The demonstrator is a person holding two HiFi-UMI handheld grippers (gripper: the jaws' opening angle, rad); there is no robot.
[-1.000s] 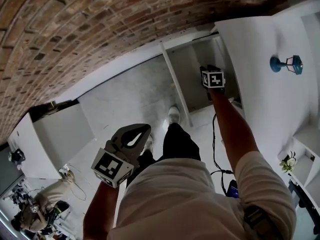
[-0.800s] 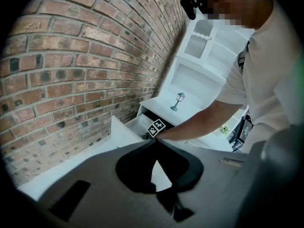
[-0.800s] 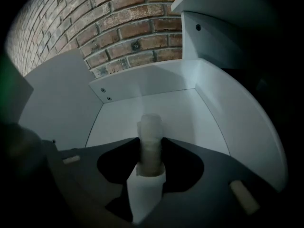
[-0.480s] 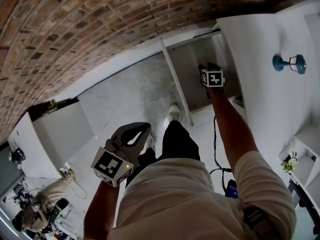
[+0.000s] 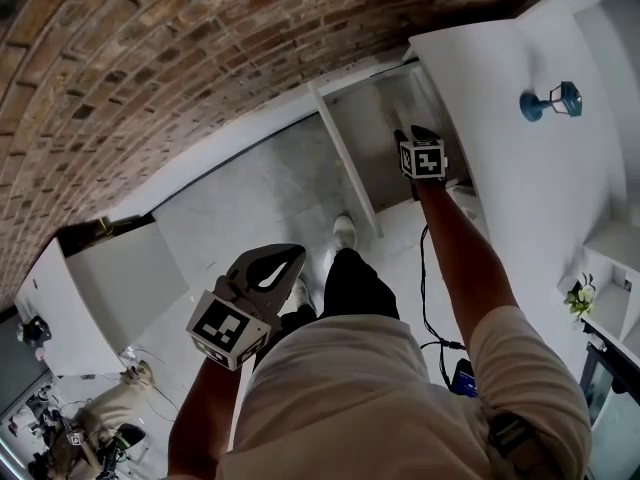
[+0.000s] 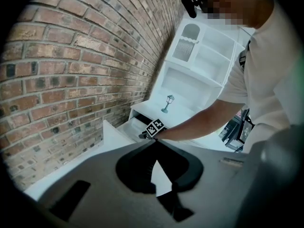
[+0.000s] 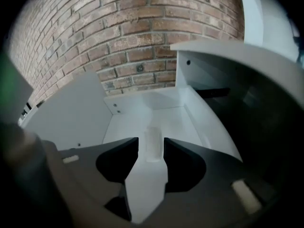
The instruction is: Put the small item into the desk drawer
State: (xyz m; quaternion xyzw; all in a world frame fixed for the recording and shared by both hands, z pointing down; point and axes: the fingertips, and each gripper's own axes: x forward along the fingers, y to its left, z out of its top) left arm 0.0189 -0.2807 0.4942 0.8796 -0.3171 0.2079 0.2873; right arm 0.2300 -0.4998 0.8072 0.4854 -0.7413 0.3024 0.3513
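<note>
Apparently the small pale translucent block [image 7: 153,137] lies loose in the white open desk drawer [image 7: 116,122] between the wide but closing jaws of the right gripper [image 7: 151,146], which could re-pinch and drag it out, while the left gripper [image 6: 154,144] hangs closed, empty.

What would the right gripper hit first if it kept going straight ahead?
Probably the item, lying on the drawer floor between the closing jaws of the right gripper; depth is unclear.

The small item [image 7: 153,144] in the drawer [image 7: 183,122] shows only as a pale, blurred block, its kind untellable; in the head view it is hidden, the person's arm [image 5: 455,258] covering the drawer's near corner
</note>
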